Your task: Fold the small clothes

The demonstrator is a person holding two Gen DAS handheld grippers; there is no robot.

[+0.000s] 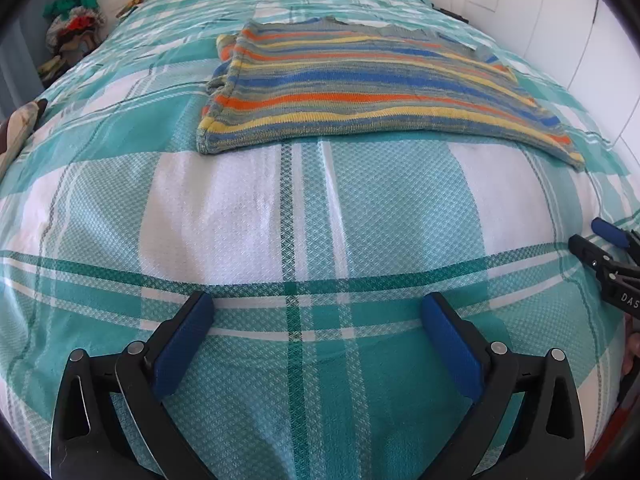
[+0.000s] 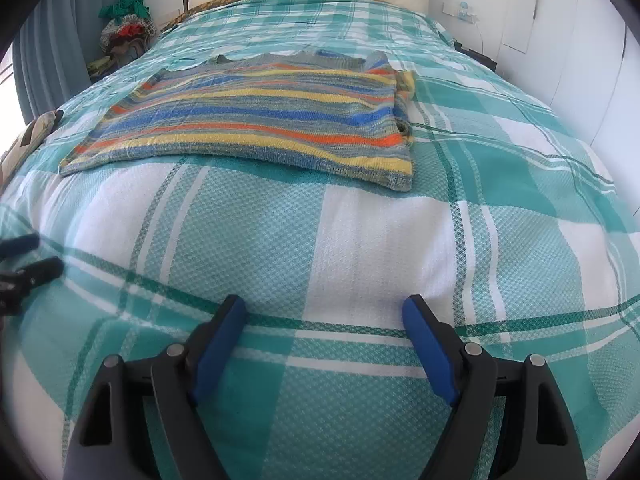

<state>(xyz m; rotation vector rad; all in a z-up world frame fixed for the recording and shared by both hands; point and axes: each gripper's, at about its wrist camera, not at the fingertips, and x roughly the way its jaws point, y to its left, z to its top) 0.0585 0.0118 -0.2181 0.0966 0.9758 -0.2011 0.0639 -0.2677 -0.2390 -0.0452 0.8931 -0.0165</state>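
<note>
Above the plaid bedspread, both the left hand-held gripper and right hand-held gripper hover level, agape, short of the striped sweater.

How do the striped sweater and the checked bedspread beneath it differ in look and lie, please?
The striped sweater shows narrow blue, orange, yellow and grey bands; the checked bedspread shows broad teal and white squares. The sweater is small and partly folded; the bedspread covers the whole bed. Both lie flat, untouched by either open gripper.
</note>
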